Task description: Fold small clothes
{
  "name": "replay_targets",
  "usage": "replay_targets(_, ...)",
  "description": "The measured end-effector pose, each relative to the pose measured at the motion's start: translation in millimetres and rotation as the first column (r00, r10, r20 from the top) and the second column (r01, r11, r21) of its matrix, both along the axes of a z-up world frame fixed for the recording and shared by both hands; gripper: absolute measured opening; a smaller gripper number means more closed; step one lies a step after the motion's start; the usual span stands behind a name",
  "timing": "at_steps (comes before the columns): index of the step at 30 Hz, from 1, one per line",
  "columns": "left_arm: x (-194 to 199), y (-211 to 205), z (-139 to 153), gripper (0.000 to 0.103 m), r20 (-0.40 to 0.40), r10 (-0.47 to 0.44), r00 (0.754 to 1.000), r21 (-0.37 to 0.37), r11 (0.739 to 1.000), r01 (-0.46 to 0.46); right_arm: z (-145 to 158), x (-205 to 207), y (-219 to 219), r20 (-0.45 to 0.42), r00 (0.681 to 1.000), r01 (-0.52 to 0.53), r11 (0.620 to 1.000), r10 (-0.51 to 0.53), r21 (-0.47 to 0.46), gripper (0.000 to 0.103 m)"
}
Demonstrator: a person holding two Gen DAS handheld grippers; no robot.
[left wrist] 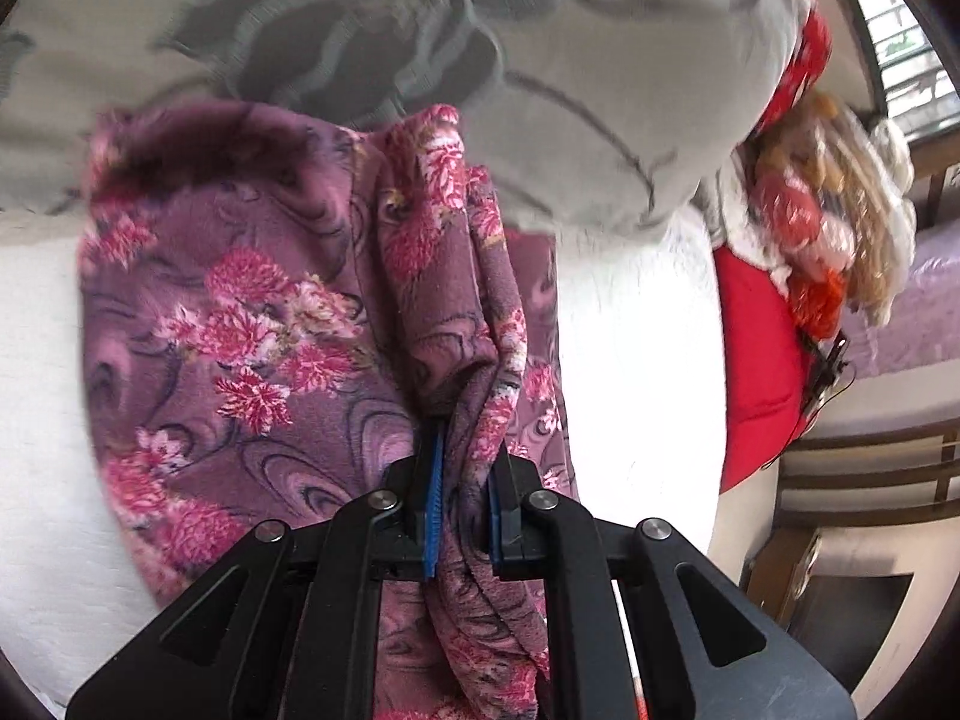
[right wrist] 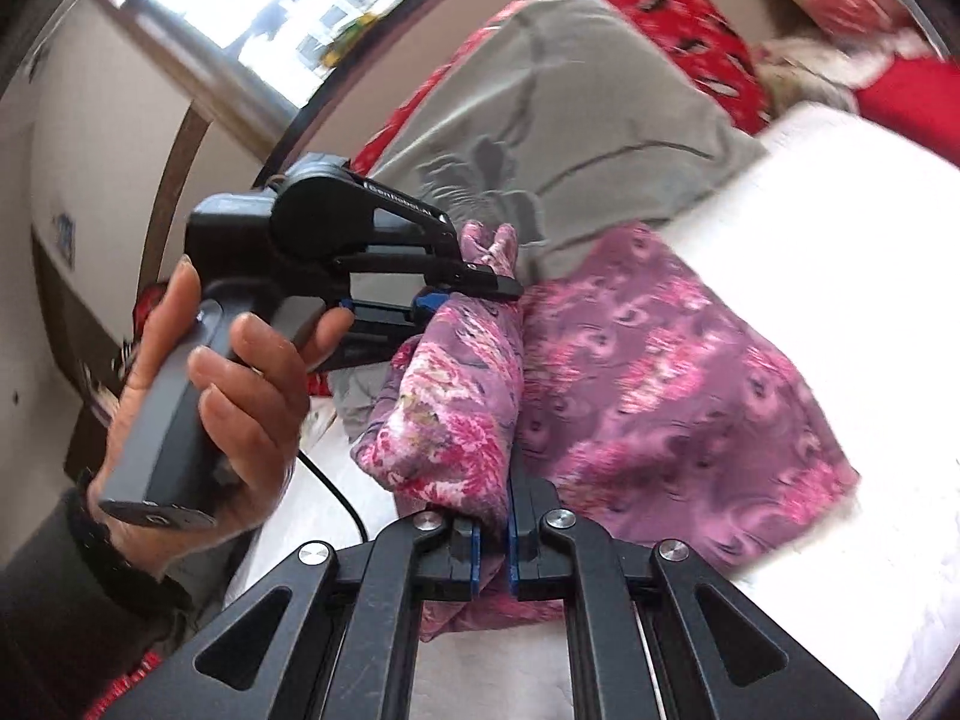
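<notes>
A purple garment with pink flowers [left wrist: 240, 324] lies partly spread on a white bed cover [left wrist: 636, 348]. My left gripper [left wrist: 465, 516] is shut on a bunched fold of this cloth, which rises between its blue pads. In the right wrist view the same floral garment [right wrist: 660, 384] spreads to the right, and my right gripper [right wrist: 492, 546] is shut on another bunched edge of it. The left gripper [right wrist: 480, 288], held in a person's hand [right wrist: 240, 396], pinches the cloth just beyond the right one. Both held edges hang close together above the spread part.
A grey pillow with a dark leaf pattern [left wrist: 540, 90] lies behind the garment. Red patterned fabric [right wrist: 678, 30] and a pile of mixed clothes [left wrist: 828, 228] sit to the right. A red cloth [left wrist: 762, 360] drapes at the bed's edge. A window [right wrist: 312, 6] is beyond.
</notes>
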State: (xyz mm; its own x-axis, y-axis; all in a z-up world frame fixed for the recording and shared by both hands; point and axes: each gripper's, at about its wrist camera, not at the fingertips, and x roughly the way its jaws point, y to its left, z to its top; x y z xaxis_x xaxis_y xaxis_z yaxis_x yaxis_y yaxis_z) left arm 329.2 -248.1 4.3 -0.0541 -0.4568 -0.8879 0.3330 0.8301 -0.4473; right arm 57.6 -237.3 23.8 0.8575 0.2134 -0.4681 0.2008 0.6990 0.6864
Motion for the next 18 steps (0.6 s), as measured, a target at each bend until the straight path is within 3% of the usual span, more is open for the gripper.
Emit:
replay_targets(4, -8, -12, -19, 0.013, -0.026, -0.004, 1.000, 0.014, 1.000, 0.004, -27, -9, -20, -0.056, 0.997, 0.051, 0.993, -0.045, 0.110, 0.005)
replay_targets(7, -9, 0, -17, 0.023, -0.075, 0.032, 0.997, -0.074, 0.997, -0.038, -57, -9, -34, -0.162, 0.984, 0.098, 0.978, -0.068, 0.184, 0.007)
replay_targets(8, -9, 6, -13, 0.024, -0.081, 0.039, 0.996, -0.103, 0.994, -0.048, -61, -8, -36, -0.189, 0.979, 0.111, 0.976, -0.074, 0.189, 0.015)
replay_targets(9, -6, 18, -5, 0.026, -0.066, 0.052, 0.996, -0.126, 0.990, -0.060, -65, -7, -38, -0.224, 0.972, 0.120, 0.975, -0.077, 0.188, 0.019)
replay_targets(11, 1, 43, 11, 0.043, -0.019, 0.077, 0.997, -0.153, 0.985, -0.079, -63, -7, -40, -0.258, 0.964, 0.114, 0.975, -0.061, 0.192, 0.020)
replay_targets(14, 17, 98, 27, 0.054, 0.066, 0.177, 0.982, -0.160, 0.973, -0.164, -41, -18, -46, -0.234, 0.967, 0.139, 0.979, -0.102, 0.150, 0.023)
replay_targets(16, 24, 129, 26, 0.054, 0.089, 0.224, 0.971, -0.141, 0.967, -0.210, -17, -27, -55, -0.155, 0.973, 0.187, 0.977, -0.170, 0.107, 0.033)
replay_targets(18, 29, 153, 17, 0.054, 0.075, 0.262, 0.962, -0.120, 0.960, -0.252, 6, -18, -69, -0.074, 0.977, 0.204, 0.977, -0.200, 0.058, 0.061)
